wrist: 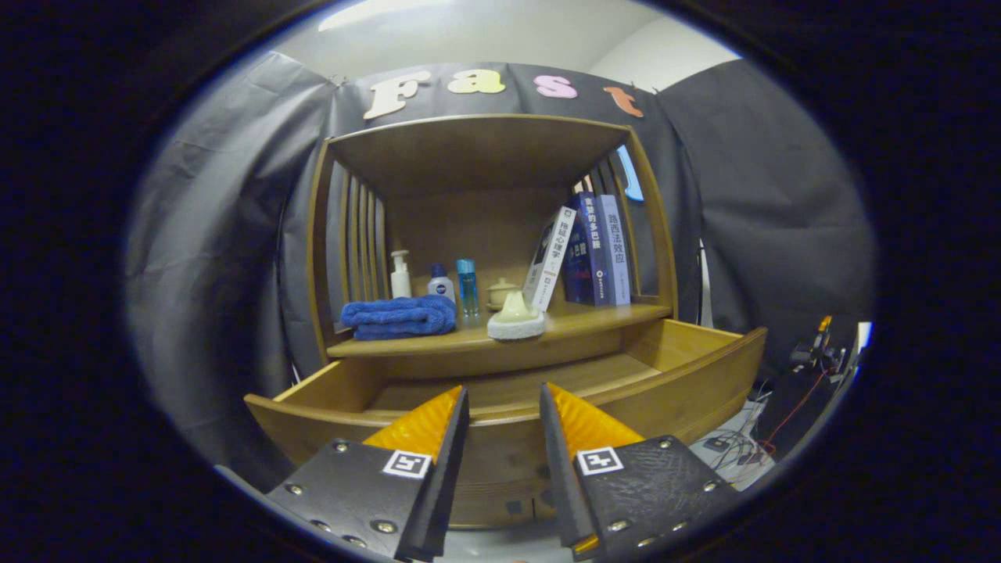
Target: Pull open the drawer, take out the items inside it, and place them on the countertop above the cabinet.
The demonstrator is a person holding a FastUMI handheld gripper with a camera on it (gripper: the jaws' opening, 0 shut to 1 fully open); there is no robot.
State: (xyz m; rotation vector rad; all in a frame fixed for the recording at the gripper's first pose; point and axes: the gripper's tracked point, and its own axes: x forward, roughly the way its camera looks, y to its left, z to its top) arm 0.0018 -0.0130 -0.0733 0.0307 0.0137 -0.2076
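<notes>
The gripper (504, 399) hangs with its fingers spread apart and nothing between them, poised just above the front board of the drawer (500, 438). The drawer stands pulled out towards the fingers, and the part of its wooden floor that shows past the fingertips is bare. Beyond the drawer, on the countertop (594, 320), a pale brush (516, 319) sits almost straight ahead of the gap between the fingers, near the counter's front edge. A folded blue towel (400, 316) lies ahead and to the left. Behind it stand a white pump bottle (400, 274), a small blue-capped bottle (441, 283) and a clear blue bottle (468, 286), with a small lidded pot (500, 292) beside them. Books (586, 254) lean further right.
</notes>
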